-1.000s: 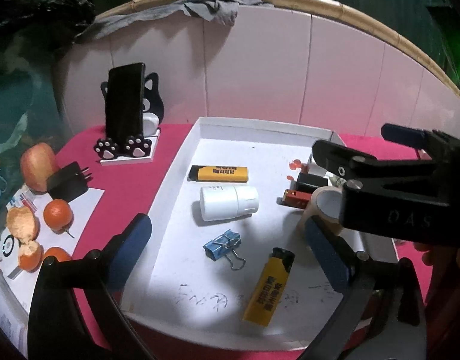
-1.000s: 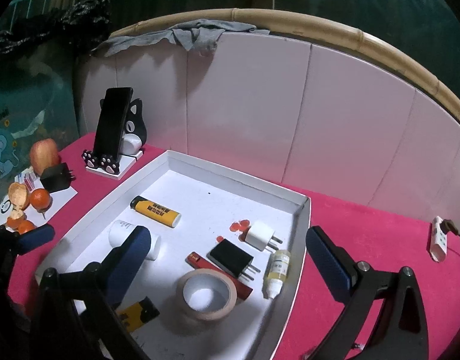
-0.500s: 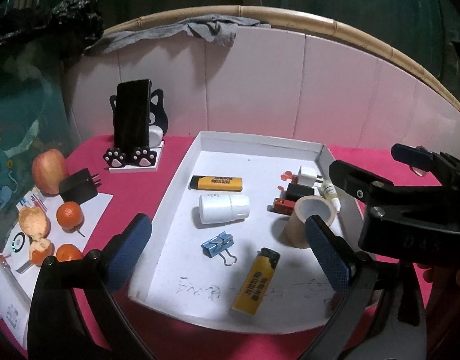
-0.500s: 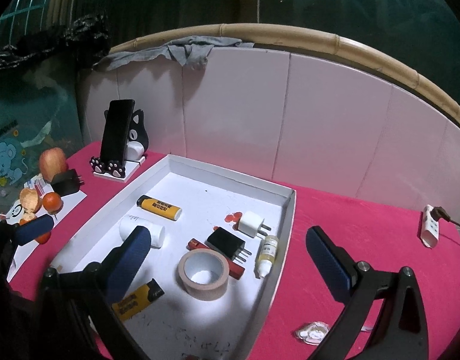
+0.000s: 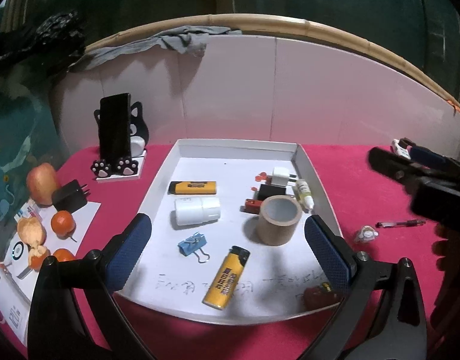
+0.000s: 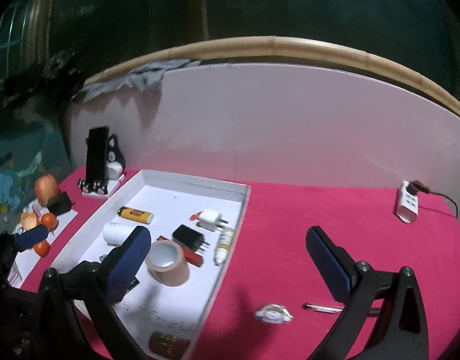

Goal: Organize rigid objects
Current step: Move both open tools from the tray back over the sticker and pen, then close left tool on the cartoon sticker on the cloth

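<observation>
Left gripper [image 5: 228, 249]: fingers are spread wide and nothing is held between the blue pads; it is poised above the near half of the white tray [image 5: 236, 143]
Right gripper [image 6: 227, 255]: fingers are likewise spread wide and empty; it is aimed over the tray's right wall and the bare pink cloth [image 6: 320, 210]
Change since one second ago: both grippers have been drawn back and raised, so more of the tray and cloth is now taken in; no object has been shifted in the tray
Meaning for the task: no grasp is under way; a withdrawal or a pause between picks is judged likely
Tray contents, near to far: yellow lighter [image 5: 227, 277], blue binder clip [image 5: 192, 244], tape roll [image 5: 278, 223] standing on its edge face, white bottle [image 5: 197, 211] lying on its side, second yellow lighter [image 5: 192, 187]
Tray contents, right side: black charger [image 6: 188, 235], white charger [image 6: 210, 217], red item [image 6: 194, 258] partly hidden behind the tape roll, small dropper bottle [image 6: 224, 244] laid along the right wall
Near right corner: a dark reddish object [image 6: 168, 342] is seen; its kind cannot be told
Still outside the tray: pen [image 5: 399, 224] and small pale trinket [image 6: 273, 313] on the cloth, black adapter [image 5: 69, 199] on the left beside the fruit
Remaining work: these loose items are judged the likely candidates for collection
</observation>
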Motion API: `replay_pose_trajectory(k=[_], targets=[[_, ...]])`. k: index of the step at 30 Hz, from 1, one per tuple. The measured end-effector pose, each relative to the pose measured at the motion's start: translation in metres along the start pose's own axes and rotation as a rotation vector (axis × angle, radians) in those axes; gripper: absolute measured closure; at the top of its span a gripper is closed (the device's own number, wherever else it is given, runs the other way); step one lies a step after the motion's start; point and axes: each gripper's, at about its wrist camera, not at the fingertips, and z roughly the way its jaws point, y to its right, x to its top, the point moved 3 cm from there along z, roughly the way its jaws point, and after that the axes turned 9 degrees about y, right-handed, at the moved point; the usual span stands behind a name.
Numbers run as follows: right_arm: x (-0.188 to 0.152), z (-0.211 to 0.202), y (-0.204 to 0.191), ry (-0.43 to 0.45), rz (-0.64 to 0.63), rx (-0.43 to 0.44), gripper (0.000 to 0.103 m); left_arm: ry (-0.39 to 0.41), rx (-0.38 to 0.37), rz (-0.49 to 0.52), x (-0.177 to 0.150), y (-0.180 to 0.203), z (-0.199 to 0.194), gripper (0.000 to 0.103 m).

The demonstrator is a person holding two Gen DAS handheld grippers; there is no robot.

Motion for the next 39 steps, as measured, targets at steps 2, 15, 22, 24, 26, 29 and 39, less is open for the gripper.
replay_pose_trajectory(k=[2,15,22,24,26,29,39], targets=[[0.0,-0.01,0.018,0.015,0.027,-0.022,0.0,0.001,-0.009,0.004,0.001,0.004,-0.001,0.0],[-0.048,-0.055,0.142,-0.014,0.226,-0.221,0.0,-0.067,-0.158,0.098,-0.012,0.067,0.012,0.0],[-0.091,-0.066,0.187,-0.081,0.314,-0.304,0.0,-0.121,-0.24,0.178,-0.02,0.116,0.025,0.0],[-0.097,-0.068,0.195,-0.085,0.335,-0.314,0.0,-0.128,-0.265,0.184,-0.02,0.129,0.028,0.0],[-0.101,-0.07,0.2,-0.087,0.35,-0.32,0.0,-0.141,-0.294,0.179,-0.02,0.14,0.031,0.0],[-0.105,-0.07,0.203,-0.085,0.359,-0.317,0.0,-0.176,-0.342,0.165,-0.022,0.159,0.039,0.0],[-0.108,-0.073,0.207,-0.064,0.406,-0.299,0.0,-0.247,-0.39,0.176,-0.033,0.207,0.067,0.0]])
